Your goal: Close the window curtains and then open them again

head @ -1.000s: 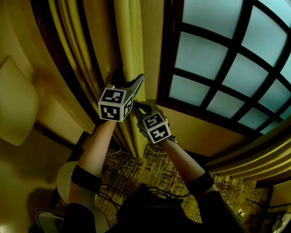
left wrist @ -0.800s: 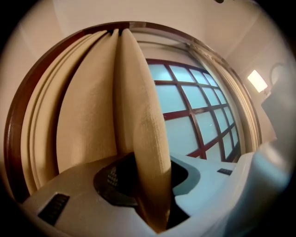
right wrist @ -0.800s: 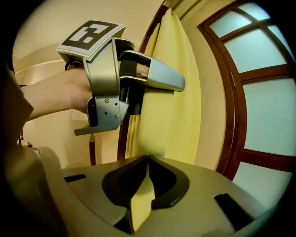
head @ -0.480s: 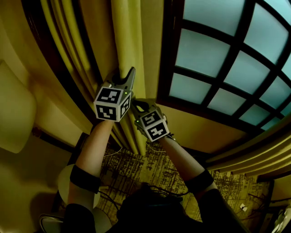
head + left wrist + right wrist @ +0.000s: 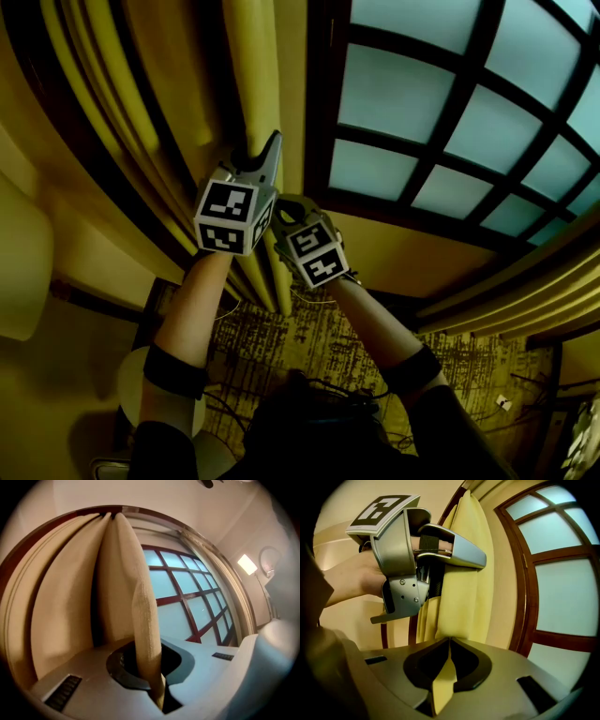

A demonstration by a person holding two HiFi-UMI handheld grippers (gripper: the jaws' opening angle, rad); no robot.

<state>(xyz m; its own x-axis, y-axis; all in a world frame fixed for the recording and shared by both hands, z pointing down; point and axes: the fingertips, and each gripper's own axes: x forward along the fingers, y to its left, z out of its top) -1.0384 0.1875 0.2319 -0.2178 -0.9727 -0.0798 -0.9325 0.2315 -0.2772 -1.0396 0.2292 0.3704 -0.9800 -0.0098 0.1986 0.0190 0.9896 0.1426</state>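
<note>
Left hand-held gripper [image 5: 268, 154] just closed, pinching curtain [image 5: 255, 84] fold; your right hand-held gripper [image 5: 449, 644] grips same curtain just below, beside window [image 5: 422, 103].

Dark patterned carpet [image 5: 281, 347] underfoot, a lit wall lamp [image 5: 247, 564] (one bright rectangle) on the pale wall [image 5: 243, 531]

Domestic or hotel-type furnished room: dark wood-framed grid window [image 5: 450, 122] at 1 o'clock, full-length yellow curtains [image 5: 253, 84] at 12 o'clock, patterned carpet [image 5: 281, 339] at 6 o'clock, lit wall lamp [image 5: 247, 564].
</note>
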